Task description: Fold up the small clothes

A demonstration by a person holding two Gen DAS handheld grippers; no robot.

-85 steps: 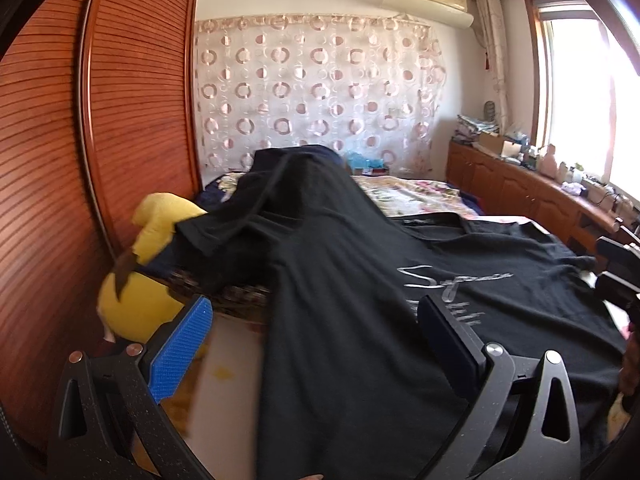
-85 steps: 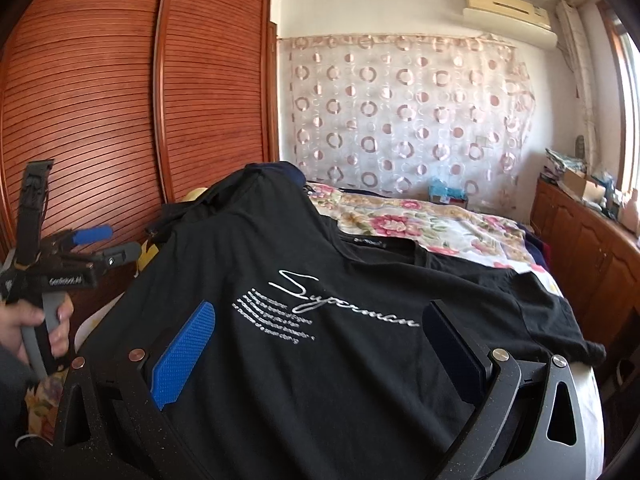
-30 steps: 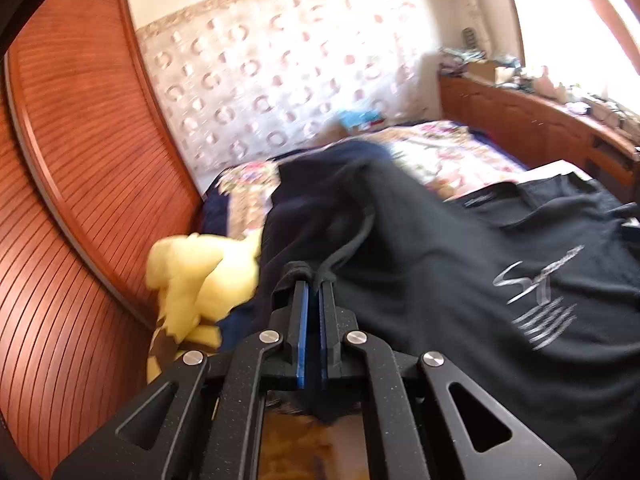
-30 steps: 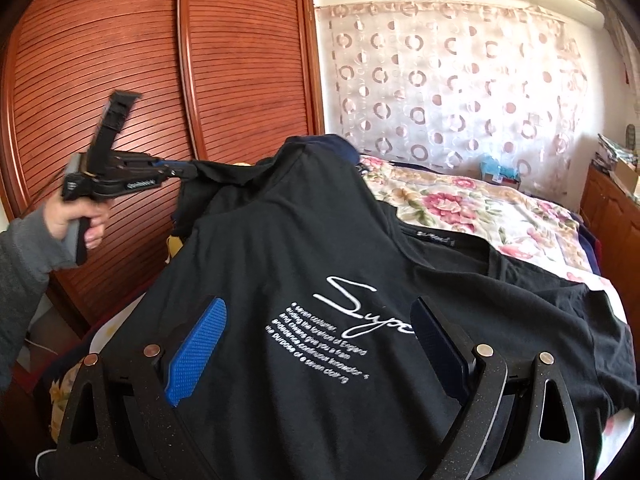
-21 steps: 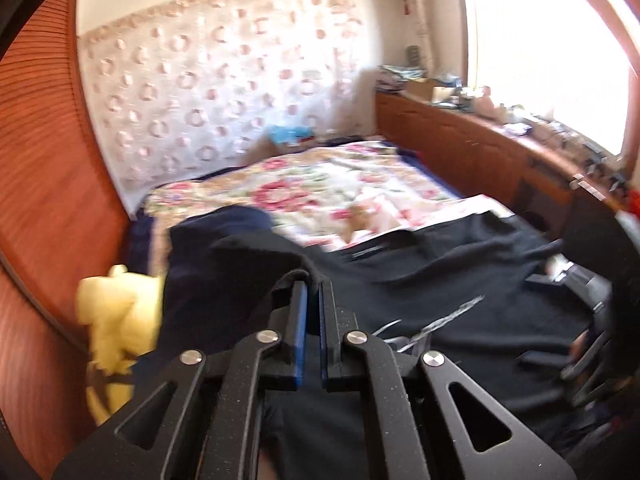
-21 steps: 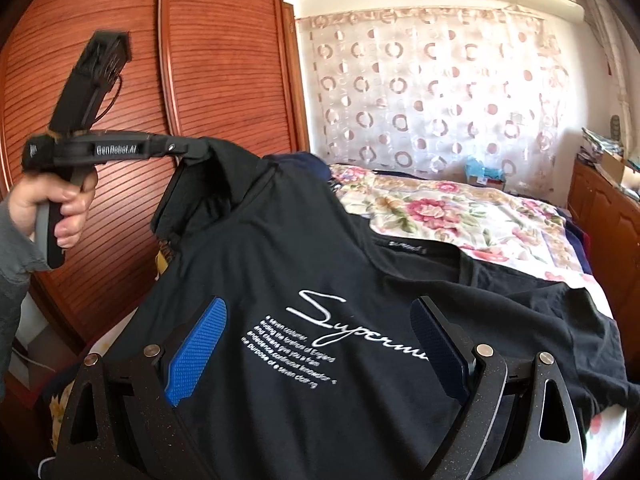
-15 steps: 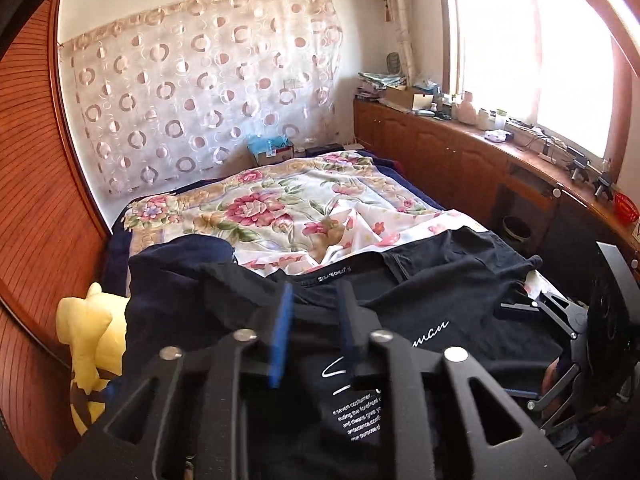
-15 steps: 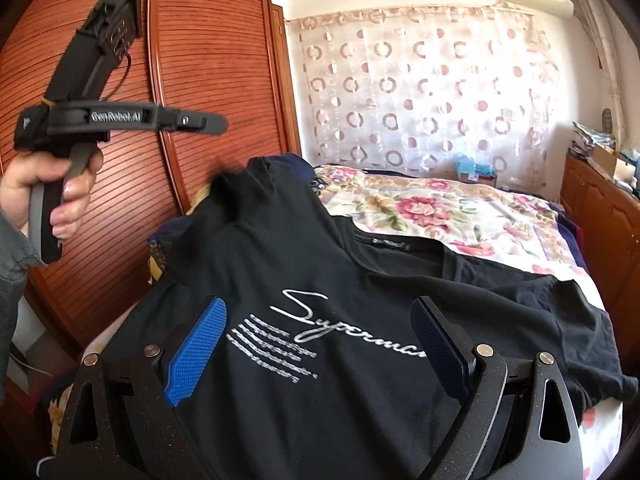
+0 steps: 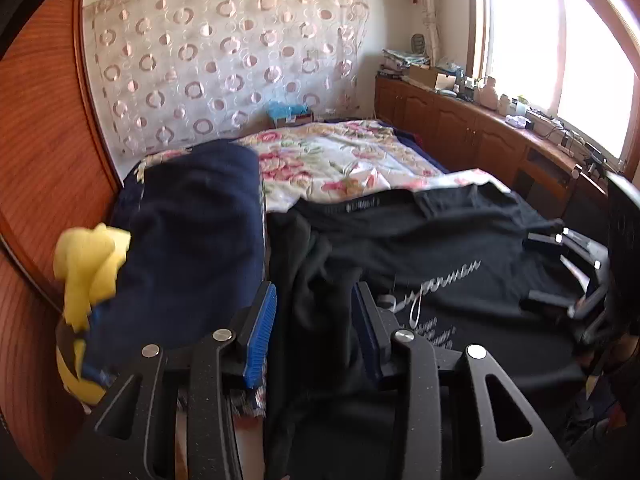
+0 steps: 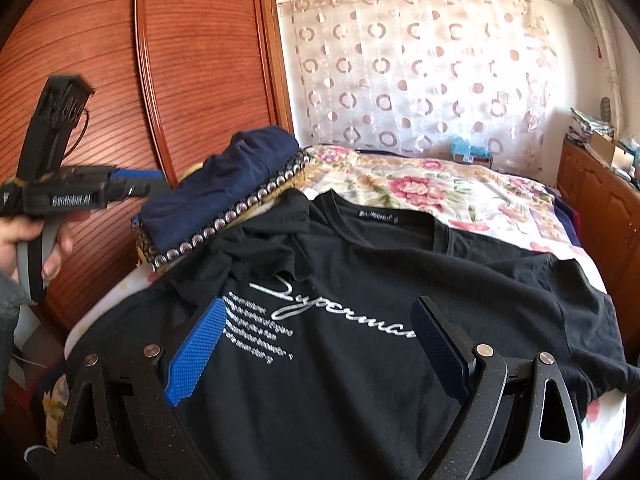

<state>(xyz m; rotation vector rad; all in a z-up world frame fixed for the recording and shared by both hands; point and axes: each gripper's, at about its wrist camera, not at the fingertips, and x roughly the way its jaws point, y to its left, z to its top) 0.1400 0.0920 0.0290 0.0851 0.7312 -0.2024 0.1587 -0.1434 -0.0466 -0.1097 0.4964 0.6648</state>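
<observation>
Letting go of the sleeve [image 10: 276, 236] I've laid over the black shirt [image 10: 360, 380]; left gripper [image 9: 314, 332] opening, empty; right gripper [image 10: 316, 344] wide, empty; next, I'd grab the other sleeve.

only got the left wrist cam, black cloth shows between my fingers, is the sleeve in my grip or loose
observer: Loose. The left gripper is in the air beside the wardrobe, clear of the t-shirt, its jaws opening with nothing between them.
operator: where's the sleeve lying
observer: The sleeve lies bunched on the chest, covering the start of the white print.
operator: right gripper?
observer: The right gripper hovers open above the shirt's lower front, gripping nothing.
</observation>
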